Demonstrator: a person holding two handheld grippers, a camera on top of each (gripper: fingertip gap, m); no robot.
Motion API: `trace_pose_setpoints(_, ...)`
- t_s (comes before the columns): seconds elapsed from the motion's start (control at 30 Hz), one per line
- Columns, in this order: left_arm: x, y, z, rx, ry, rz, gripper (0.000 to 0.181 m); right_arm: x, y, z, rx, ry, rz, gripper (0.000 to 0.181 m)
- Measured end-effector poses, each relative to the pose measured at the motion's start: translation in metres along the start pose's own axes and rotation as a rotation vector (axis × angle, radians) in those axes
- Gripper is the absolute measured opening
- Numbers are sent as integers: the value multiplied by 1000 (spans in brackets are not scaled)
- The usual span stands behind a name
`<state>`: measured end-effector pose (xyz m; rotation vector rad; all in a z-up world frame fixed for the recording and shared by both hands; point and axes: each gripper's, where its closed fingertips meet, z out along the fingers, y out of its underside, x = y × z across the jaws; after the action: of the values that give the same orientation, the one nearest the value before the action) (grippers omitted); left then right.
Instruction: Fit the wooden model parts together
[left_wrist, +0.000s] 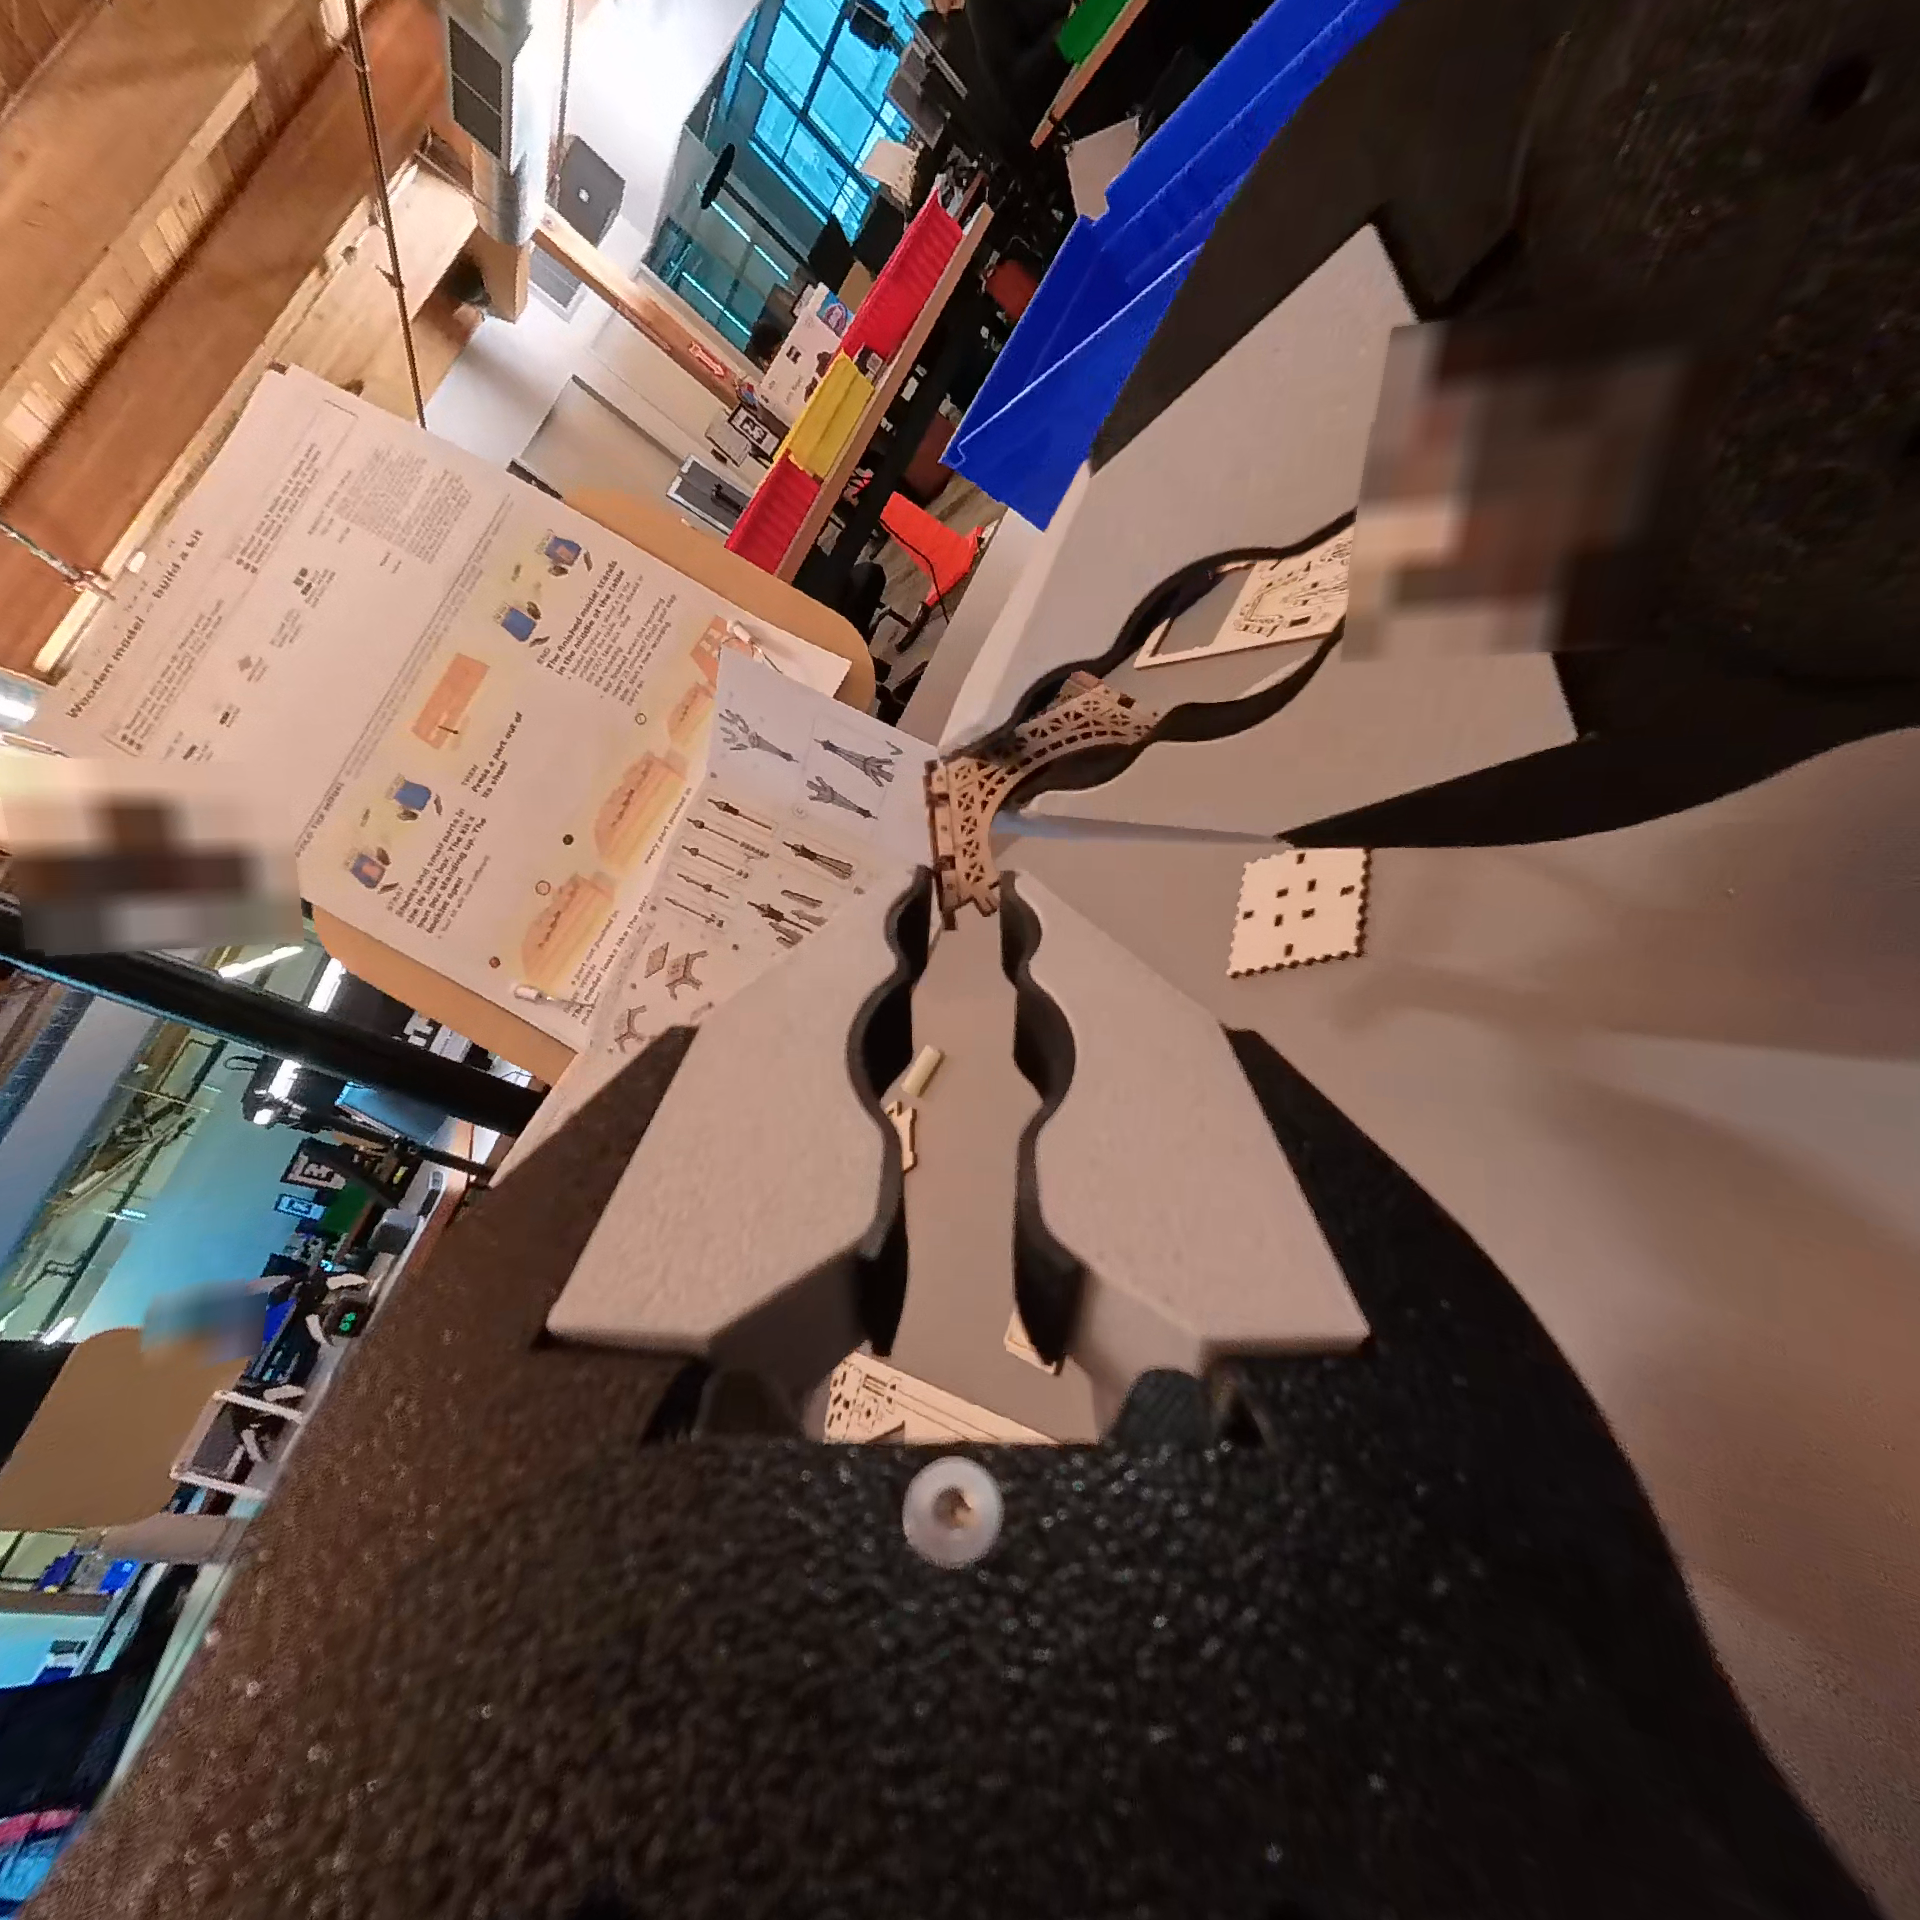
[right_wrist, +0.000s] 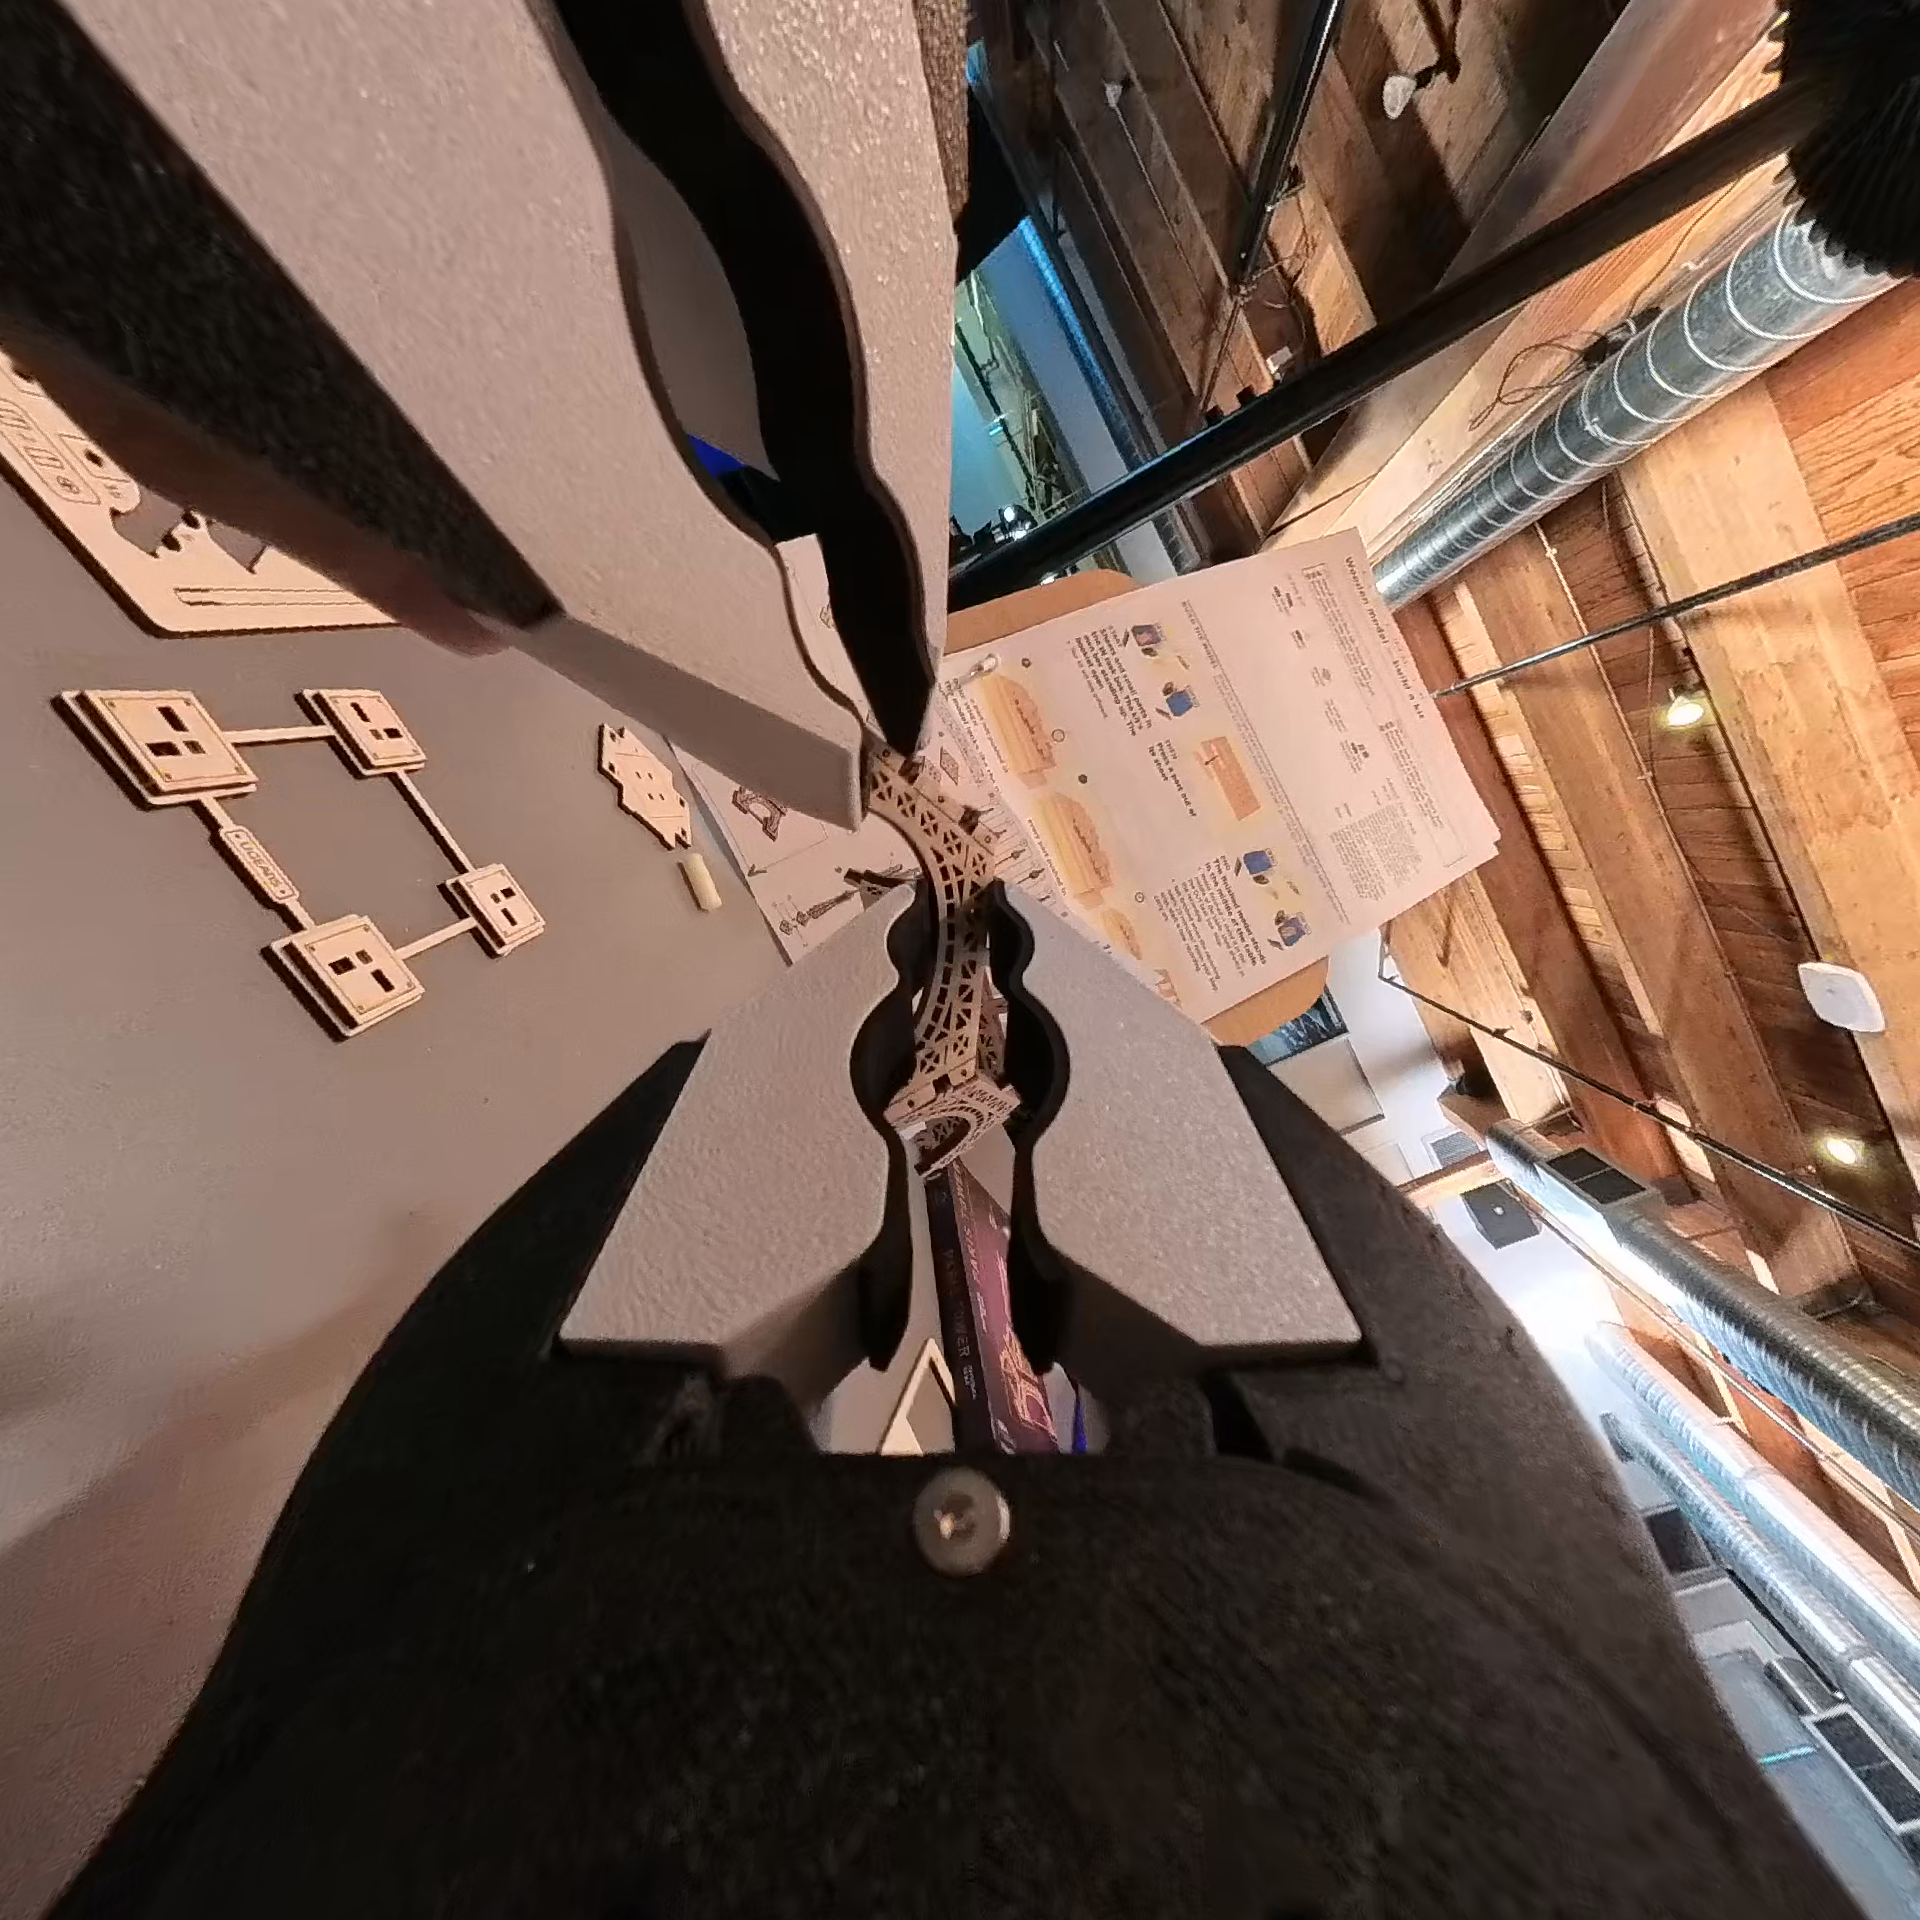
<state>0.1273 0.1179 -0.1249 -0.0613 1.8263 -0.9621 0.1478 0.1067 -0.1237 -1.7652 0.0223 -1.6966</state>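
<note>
A wooden lattice tower piece is held in the air between both grippers. My left gripper is shut on the curved leg end of the piece. In the right wrist view the left gripper comes in from above and pinches the piece's far end. My right gripper is shut on the tower's body, which runs down between its fingers. In the left wrist view the right gripper reaches in from the upper right.
On the grey table lie a square wooden base frame, a small notched plate, a white peg and a part sheet. A holed square plate, an instruction sheet and a blue bin are nearby. Both grippers' tips are close together, under 4 cm apart.
</note>
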Motion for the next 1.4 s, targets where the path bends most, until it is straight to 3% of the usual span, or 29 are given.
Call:
trace_pose_setpoints(0.7, 5, 6, 3, -94, 61, -167, 9, -3, 2, -1, -37, 14, -114, 8)
trace_pose_setpoints(1.4, 12, 22, 1, -208, 114, -21, 8, -20, 1, -1, -42, -72, -117, 8)
